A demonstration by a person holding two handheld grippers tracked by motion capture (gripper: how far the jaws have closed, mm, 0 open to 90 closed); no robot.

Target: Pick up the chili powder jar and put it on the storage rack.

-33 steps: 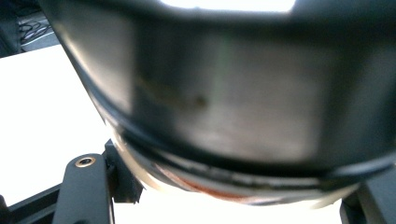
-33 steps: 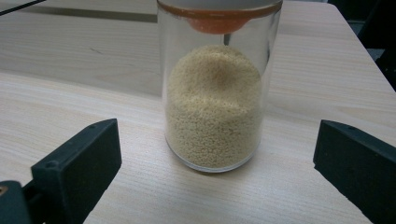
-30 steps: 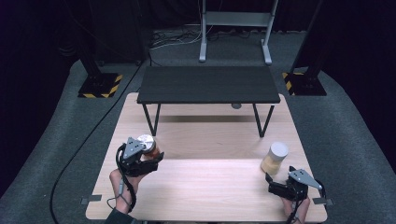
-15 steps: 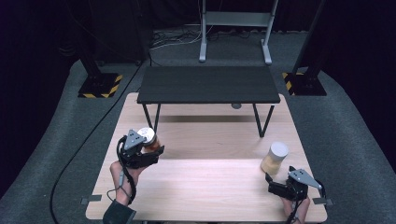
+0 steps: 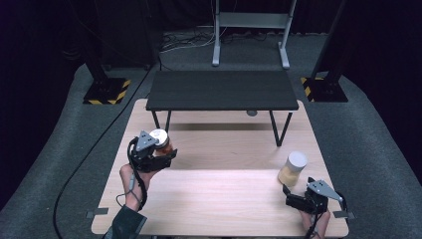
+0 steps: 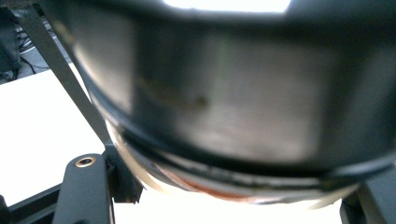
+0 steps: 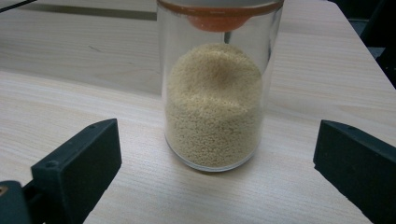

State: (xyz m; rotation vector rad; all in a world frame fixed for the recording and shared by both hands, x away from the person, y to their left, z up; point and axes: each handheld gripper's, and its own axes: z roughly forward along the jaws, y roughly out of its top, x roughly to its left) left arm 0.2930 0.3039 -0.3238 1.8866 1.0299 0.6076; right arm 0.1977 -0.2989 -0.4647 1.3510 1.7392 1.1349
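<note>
A jar (image 5: 160,140) with a white lid and brownish contents hangs above the left part of the wooden table (image 5: 219,196), and my left gripper (image 5: 161,152) is shut on it. In the left gripper view the jar's lid and glass rim (image 6: 233,107) loom blurred and very close between the black fingers (image 6: 84,186). At the right stands a glass jar of pale yellow grain (image 5: 292,168) with a white lid. My right gripper (image 5: 294,199) rests just before it, open. In the right gripper view the grain jar (image 7: 215,102) stands upright beyond the spread jaws of that gripper (image 7: 217,184).
A low black bench (image 5: 221,89) on thin legs stands across the back of the table. A cable (image 5: 79,164) runs over the grey floor at the left. Bare wood lies between the two grippers.
My left gripper has lifted the jar and carried it a little farther from the person and to the right. The right gripper and the grain jar have stayed put.
</note>
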